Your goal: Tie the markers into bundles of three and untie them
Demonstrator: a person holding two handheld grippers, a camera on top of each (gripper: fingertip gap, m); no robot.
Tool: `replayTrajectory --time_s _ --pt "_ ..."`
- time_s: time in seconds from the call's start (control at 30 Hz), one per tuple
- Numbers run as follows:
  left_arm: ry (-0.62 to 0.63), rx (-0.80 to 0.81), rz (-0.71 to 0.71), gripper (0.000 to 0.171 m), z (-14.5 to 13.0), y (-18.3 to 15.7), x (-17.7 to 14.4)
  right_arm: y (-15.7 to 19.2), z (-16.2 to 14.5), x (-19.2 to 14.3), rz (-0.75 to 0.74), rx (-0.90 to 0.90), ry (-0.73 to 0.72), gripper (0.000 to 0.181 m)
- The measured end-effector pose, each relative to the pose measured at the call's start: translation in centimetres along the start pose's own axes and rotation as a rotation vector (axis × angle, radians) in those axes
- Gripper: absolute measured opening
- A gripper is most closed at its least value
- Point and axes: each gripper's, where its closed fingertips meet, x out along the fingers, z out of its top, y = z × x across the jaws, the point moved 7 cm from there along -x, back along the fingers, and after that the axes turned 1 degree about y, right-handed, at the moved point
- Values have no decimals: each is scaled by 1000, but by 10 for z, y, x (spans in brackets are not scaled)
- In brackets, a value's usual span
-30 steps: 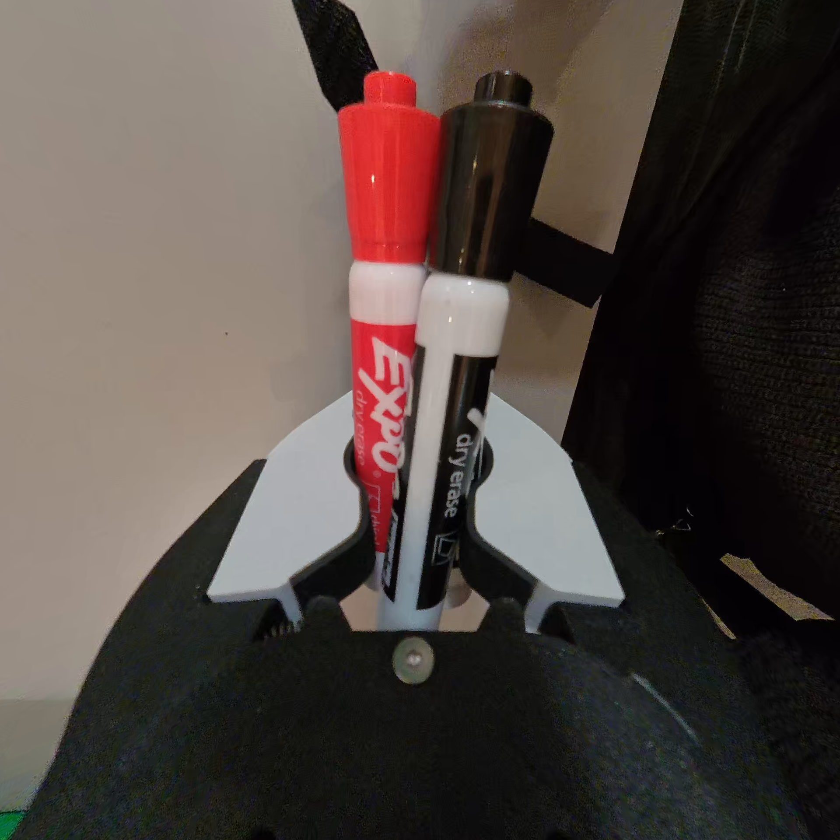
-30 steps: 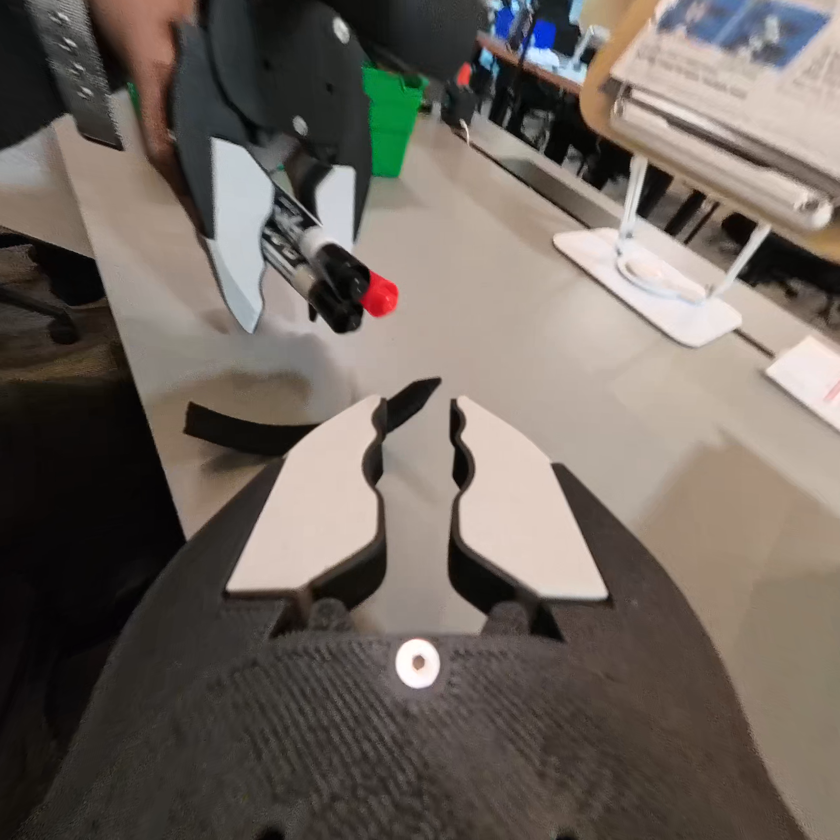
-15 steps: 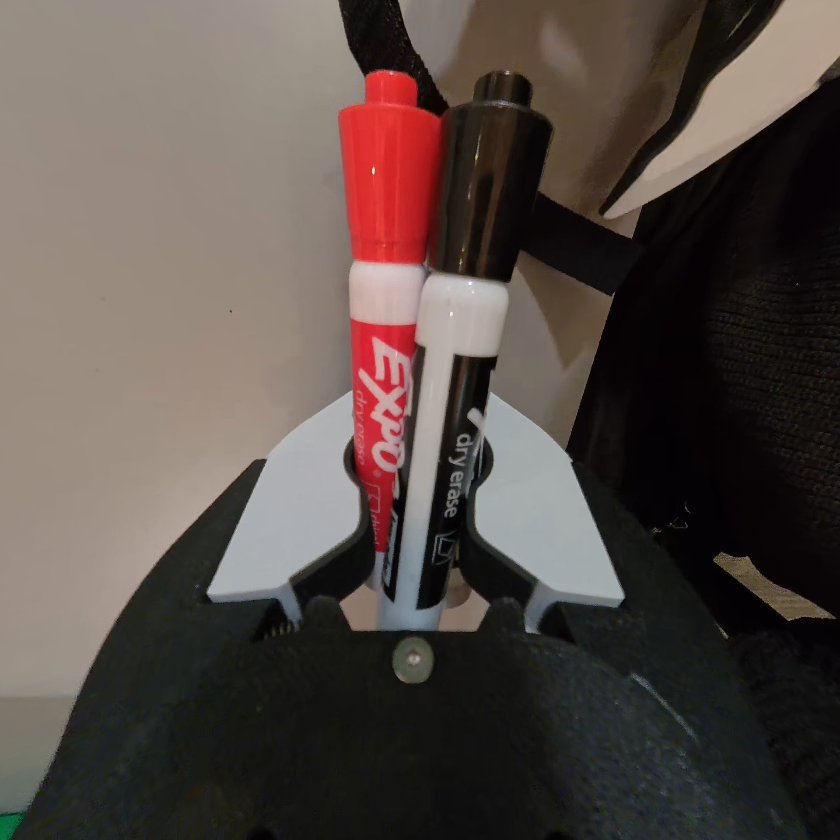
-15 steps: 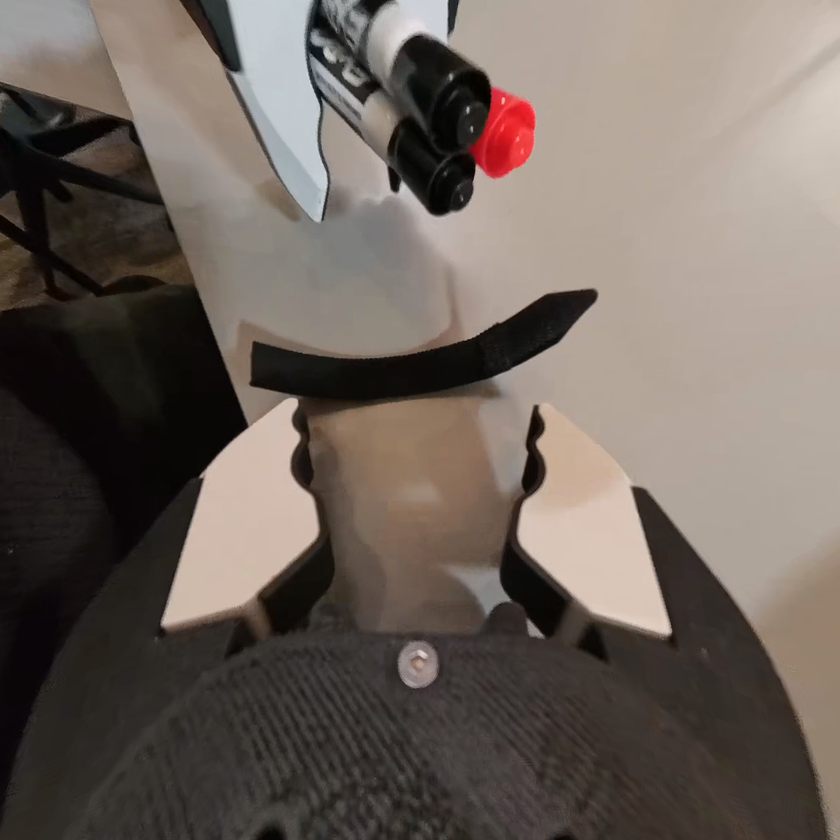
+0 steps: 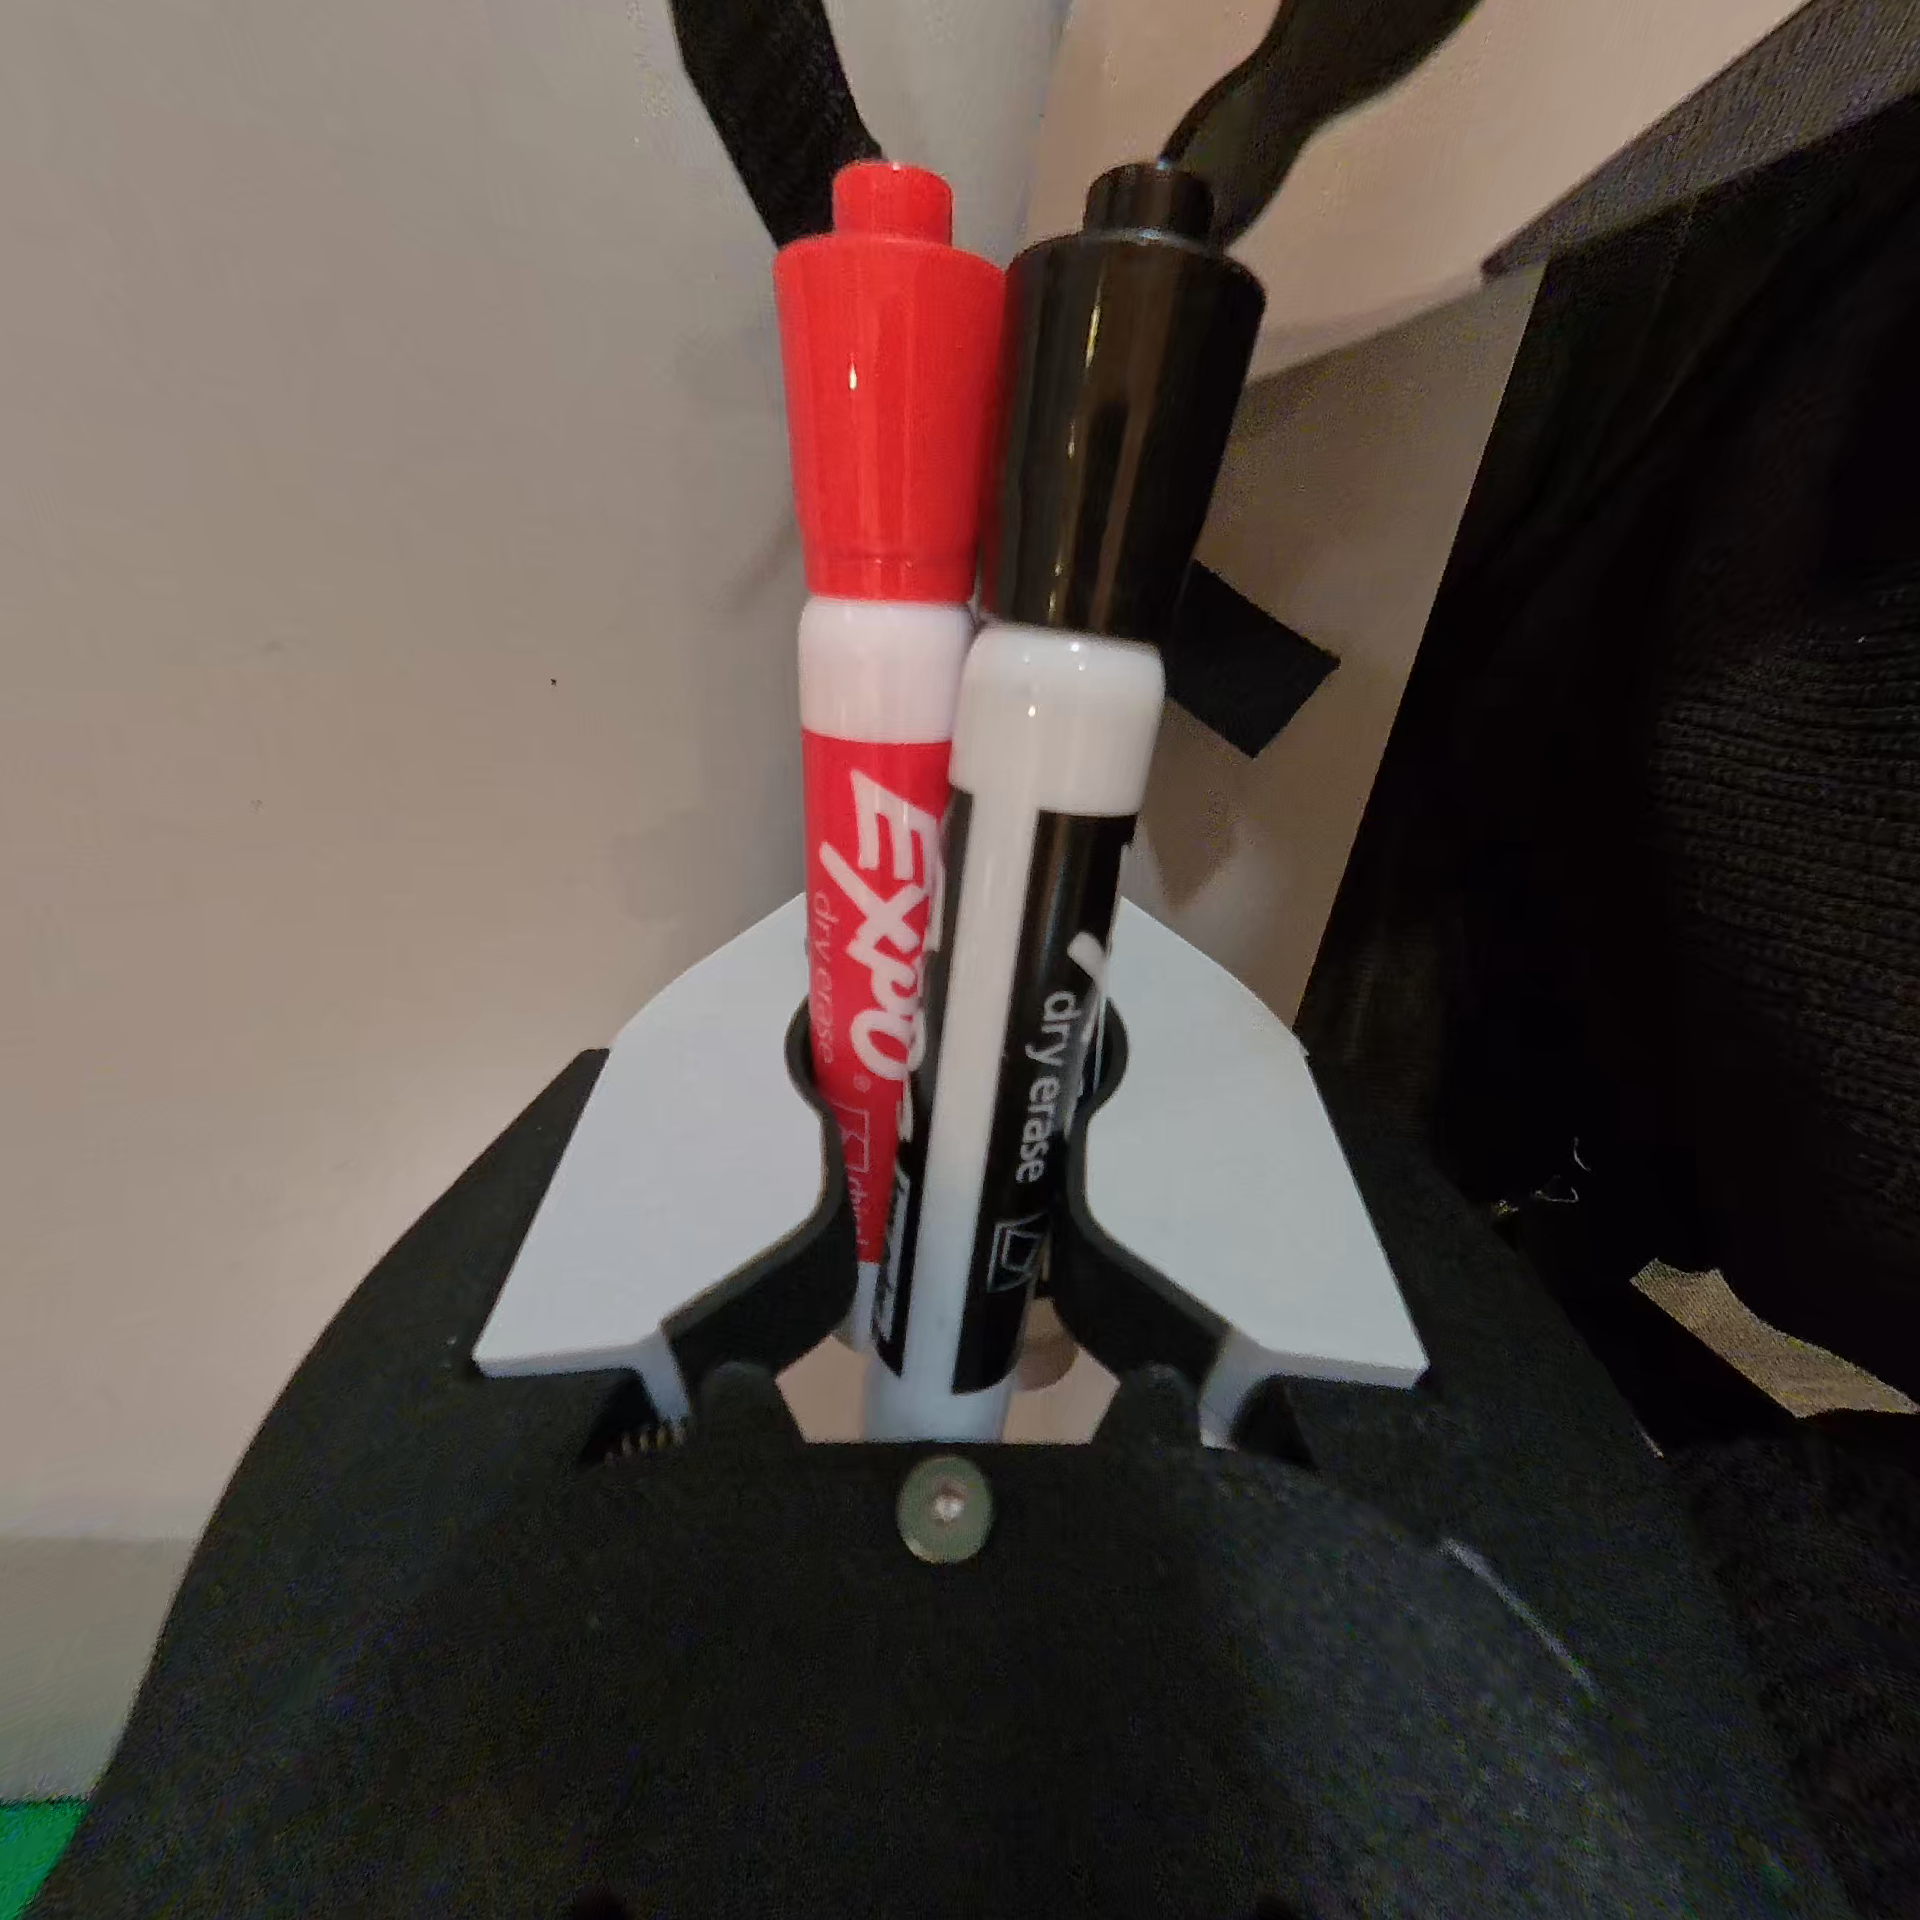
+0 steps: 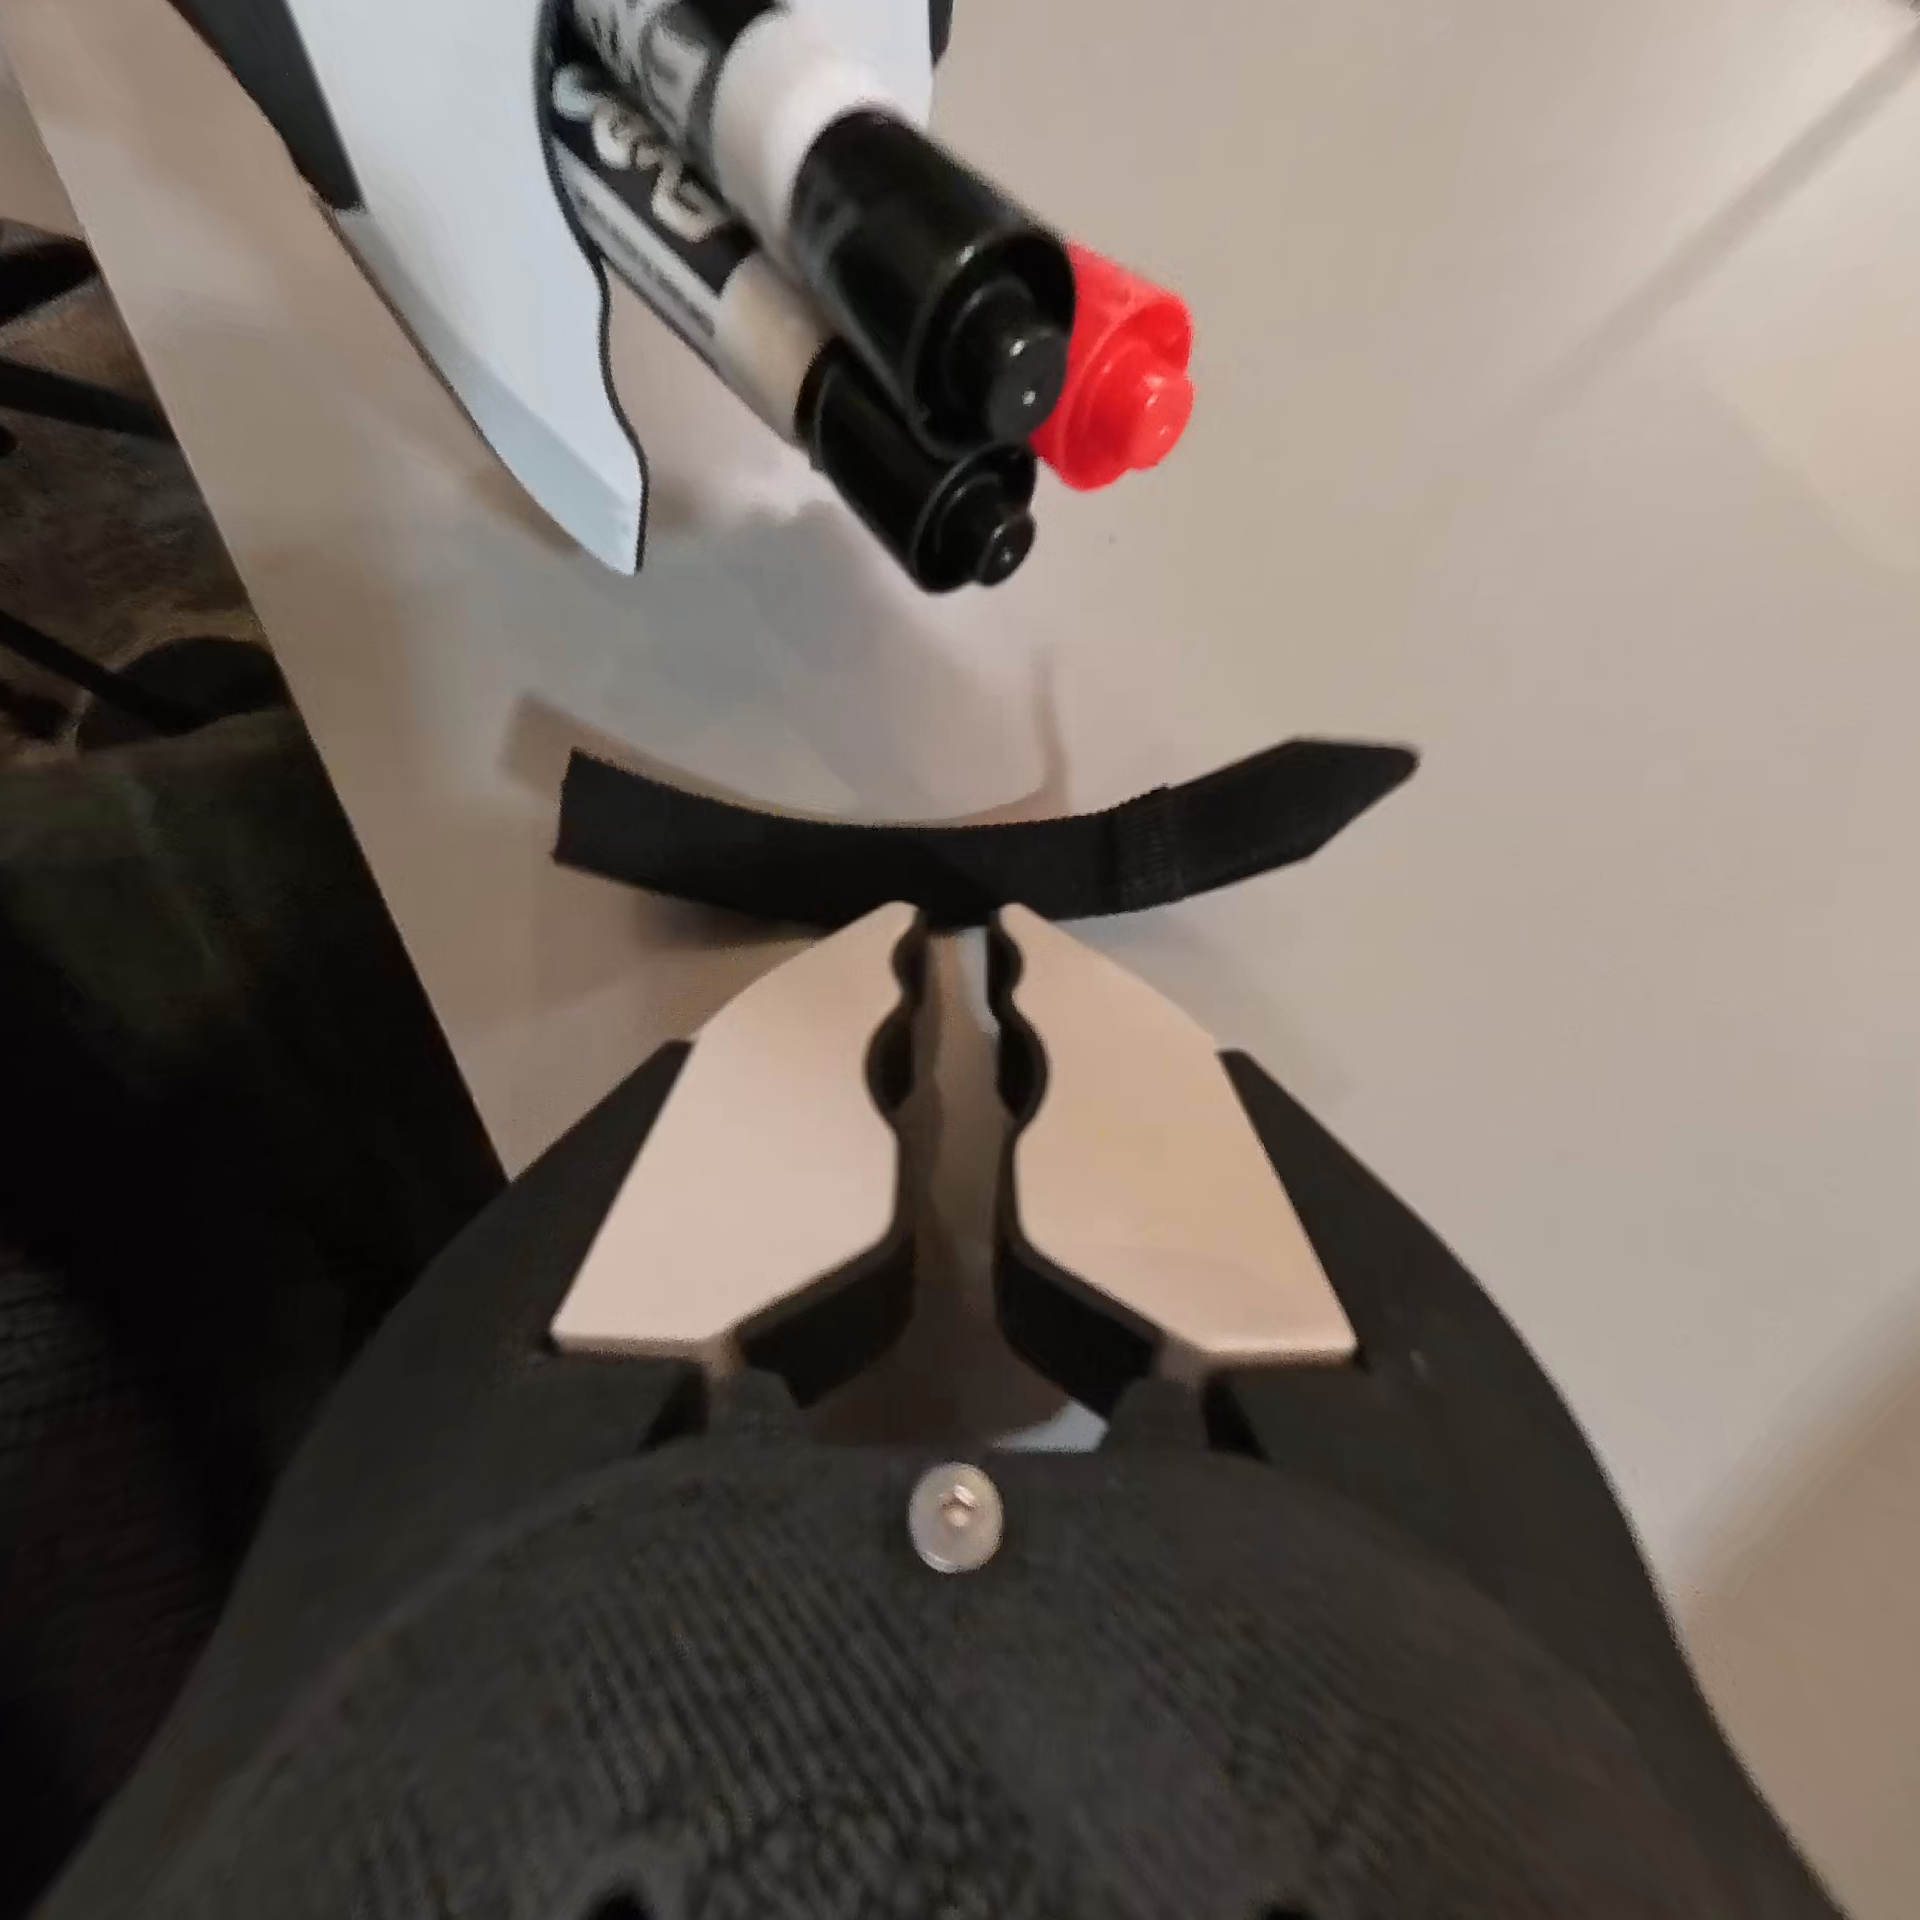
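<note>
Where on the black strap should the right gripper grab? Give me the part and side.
Probably the middle of the strap, from its near long edge, where the right gripper points. It is a thin, flat band, so the jaws should pinch across its narrow width, leaving both ends free.

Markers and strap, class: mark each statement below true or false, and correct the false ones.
1. The left gripper is clamped on the markers. True.
2. The bundle shows one red cap and two black caps. True.
3. The black strap is wrapped round the markers. False: it lies loose on the table.
4. The right gripper holds a marker. False: its jaws stand narrowly apart with no marker between them, tips at the strap.
</note>
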Motion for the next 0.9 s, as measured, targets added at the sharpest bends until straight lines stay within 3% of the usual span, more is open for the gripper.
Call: replayTrajectory --time_s 0.03,0.13,0.3,0.37,0.5,0.57,0.7,0.9 --pt "-2 -1 2 43 0 0 -1 -2 2 -3 -11 2 -37 2" --pt "-4 -9 6 43 -2 1 -3 -8 2 -11 -31 26 -90 1" --pt "-1 -19 10 43 -5 3 -4 -21 -3 -11 -117 61 -56 53" --pt "-5 -20 9 43 -5 3 -5 -26 -1 -7 -101 95 -52 59" --pt "-3 -24 9 43 -6 4 -4 -35 5 5 14 235 -35 49" --pt "-1 -26 10 44 -7 3 -5 -39 7 7 40 249 -33 4" --pt "-8 -25 13 44 -7 2 -7 -53 9 -16 -53 167 34 2" --pt "-2 -20 10 44 -6 2 -5 -82 14 -63 -272 5 351 3"
